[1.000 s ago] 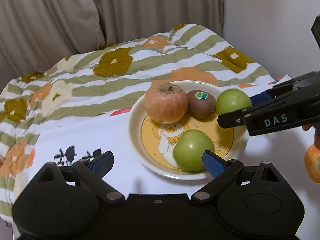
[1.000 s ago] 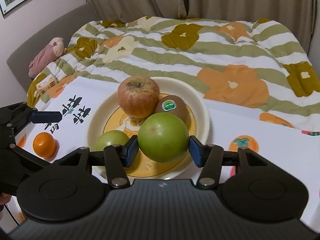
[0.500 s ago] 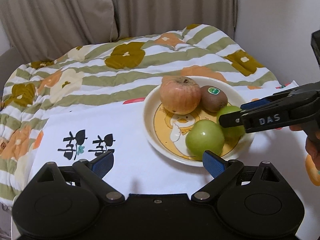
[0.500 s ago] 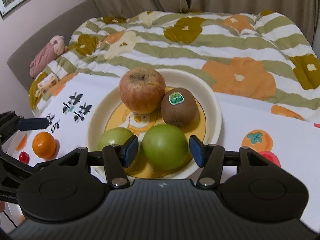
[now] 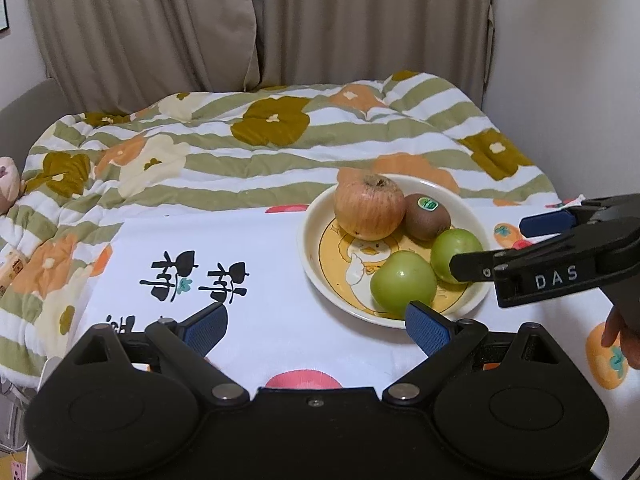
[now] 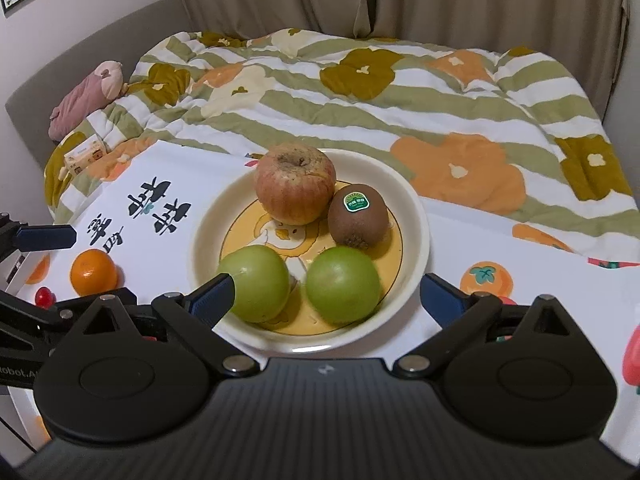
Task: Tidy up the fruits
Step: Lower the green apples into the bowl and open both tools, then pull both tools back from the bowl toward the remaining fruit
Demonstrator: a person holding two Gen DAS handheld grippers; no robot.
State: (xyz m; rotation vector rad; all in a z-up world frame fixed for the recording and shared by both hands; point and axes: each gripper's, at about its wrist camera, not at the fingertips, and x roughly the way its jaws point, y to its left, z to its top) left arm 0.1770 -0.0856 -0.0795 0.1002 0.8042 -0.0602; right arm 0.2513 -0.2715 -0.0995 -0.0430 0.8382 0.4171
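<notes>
A cream plate (image 6: 418, 216) (image 5: 310, 232) holds a red apple (image 6: 295, 182) (image 5: 369, 206), a kiwi (image 6: 358, 216) (image 5: 427, 216) and two green fruits (image 6: 343, 285) (image 6: 256, 282). My right gripper (image 6: 326, 298) is open and empty, its jaws wide apart at the plate's near rim, clear of the right green fruit (image 5: 456, 254). My left gripper (image 5: 316, 326) is open and empty over the white cloth, left of the plate. An orange (image 6: 94, 272) and a small red fruit (image 6: 44, 296) lie on the cloth at the left.
The white printed cloth (image 5: 260, 280) lies on a striped flowered quilt (image 6: 360, 92). A pink plush toy (image 6: 86, 98) and a small carton (image 6: 82, 156) sit at the quilt's left edge. Curtains hang behind.
My right gripper opened and let go of the green fruit, which now rests on the plate, then drew back. My left gripper moved left, away from the plate.
</notes>
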